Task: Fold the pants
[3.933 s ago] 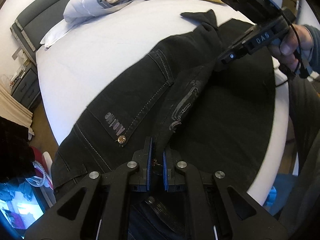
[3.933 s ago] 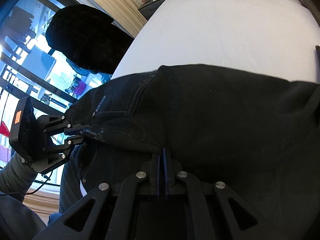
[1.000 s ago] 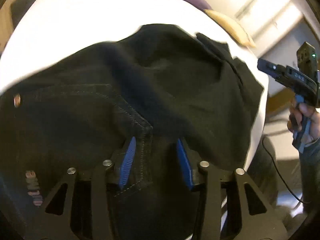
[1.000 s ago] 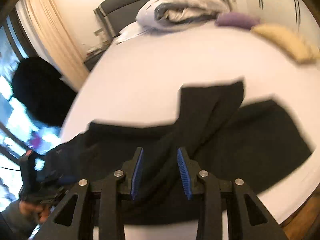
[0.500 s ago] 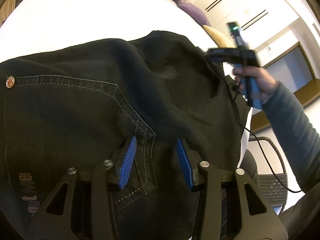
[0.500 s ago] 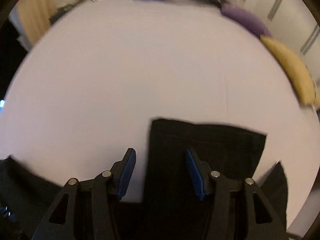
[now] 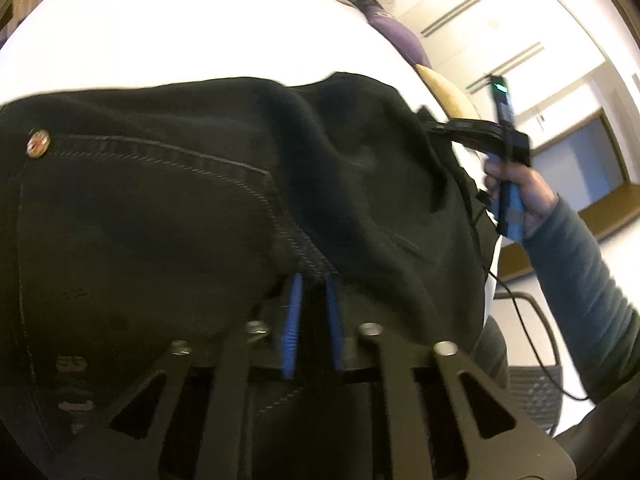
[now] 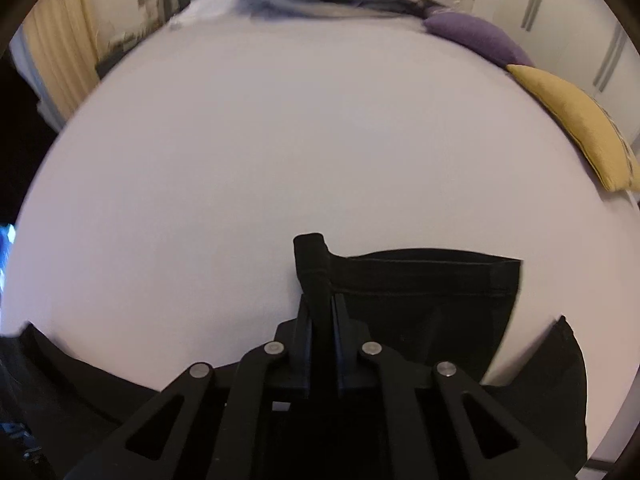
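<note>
Both pairs of jaws stood apart over the cloth half a second ago; now each has bunched black denim between its pads. The pants lie spread across the white bed, their long axis running from the pocket end near the left gripper toward the leg hem near the right gripper.

At the pocket end, the left jaws are clamped together on a ridge of cloth by the stitched pocket corner, with the rivet well off to the picture's left. At the far end, the right jaws are closing, and a raised tuck of the hem's corner stands pinched between them. The rest of that hem lies flat on the bed to the picture's right, and a second dark leg edge shows beyond it.

So each hand has the end nearer to it, and the garment stretches between them along its length. In the left wrist view the person's right hand holds its gripper at the far side of the cloth.

As I judge it, the coming fold turns on carrying one end over the other along this axis, and the hem end, lighter and lying freer, looks the likelier to travel. Purple and yellow cushions and bedding sit well clear.
</note>
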Tool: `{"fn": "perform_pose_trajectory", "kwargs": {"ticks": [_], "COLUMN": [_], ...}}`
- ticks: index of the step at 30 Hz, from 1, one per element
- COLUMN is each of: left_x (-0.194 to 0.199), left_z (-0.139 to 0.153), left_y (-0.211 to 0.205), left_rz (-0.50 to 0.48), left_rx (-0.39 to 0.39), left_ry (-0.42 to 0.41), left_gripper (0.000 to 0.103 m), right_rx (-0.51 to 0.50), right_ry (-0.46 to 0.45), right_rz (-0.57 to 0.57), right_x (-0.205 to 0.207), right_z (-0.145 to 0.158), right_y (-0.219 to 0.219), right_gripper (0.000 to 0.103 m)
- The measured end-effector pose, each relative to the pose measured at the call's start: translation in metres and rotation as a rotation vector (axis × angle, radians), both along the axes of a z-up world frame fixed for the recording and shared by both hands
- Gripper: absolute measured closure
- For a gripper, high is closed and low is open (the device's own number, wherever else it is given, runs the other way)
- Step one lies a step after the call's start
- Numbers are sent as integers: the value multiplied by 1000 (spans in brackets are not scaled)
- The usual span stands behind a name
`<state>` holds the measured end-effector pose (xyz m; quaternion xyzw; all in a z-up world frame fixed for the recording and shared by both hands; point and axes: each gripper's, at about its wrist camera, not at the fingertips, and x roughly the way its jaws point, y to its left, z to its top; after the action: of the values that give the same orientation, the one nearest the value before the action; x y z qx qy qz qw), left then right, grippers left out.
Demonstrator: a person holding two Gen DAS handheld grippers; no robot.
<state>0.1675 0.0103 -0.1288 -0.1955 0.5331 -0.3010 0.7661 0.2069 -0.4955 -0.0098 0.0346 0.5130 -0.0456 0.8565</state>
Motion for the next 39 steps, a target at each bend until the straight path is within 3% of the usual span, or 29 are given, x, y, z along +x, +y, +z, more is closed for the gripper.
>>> {"fn": "perform_pose_trajectory", "kwargs": {"ticks": [6, 9, 12, 15, 18, 20, 22, 24, 27, 29, 30, 31, 33, 37, 39], "left_x": [3, 5, 5, 9, 11, 12, 11, 11, 12, 12, 12, 11, 11, 11, 12], "left_z": [-4, -4, -4, -7, -6, -5, -1, 2, 3, 3, 3, 3, 5, 9, 9], "left_y": [11, 10, 2, -24, -24, -26, -23, -27, -31, -32, -33, -33, -35, -38, -38], "left_rz": [15, 20, 31, 50, 51, 53, 51, 54, 58, 61, 64, 65, 68, 65, 71], "left_rx": [-10, -5, -1, 2, 12, 22, 31, 38, 45, 48, 49, 52, 64, 88, 77], "left_ry": [13, 18, 28, 38, 43, 47, 46, 48, 50, 52, 55, 56, 54, 50, 58], "left_gripper": [99, 99, 99, 99, 99, 99, 99, 99, 99, 99, 99, 99, 99, 98, 98], "right_rx": [186, 309, 429, 561, 626, 700, 743, 744, 725, 704, 697, 700, 695, 661, 663], "right_ry": [-194, -312, -410, -390, -374, -399, -424, -420, -380, -362, -342, -328, -348, -506, -517], "right_rz": [-192, -353, -568, -767, -792, -770, -737, -715, -686, -660, -652, -657, -671, -678, -733], "right_x": [-68, -128, -181, -230, -243, -247, -241, -233, -212, -202, -198, -194, -199, -224, -234], "right_z": [41, 47, 27, -22, -43, -48, -45, -41, -40, -39, -41, -45, -44, -19, -29], "right_y": [-59, -104, -166, -204, -208, -205, -207, -210, -211, -217, -220, -224, -226, -225, -234], "right_gripper": [95, 97, 97, 97, 93, 84, 58, 46, 44, 56, 87, 97, 98, 98, 99]}}
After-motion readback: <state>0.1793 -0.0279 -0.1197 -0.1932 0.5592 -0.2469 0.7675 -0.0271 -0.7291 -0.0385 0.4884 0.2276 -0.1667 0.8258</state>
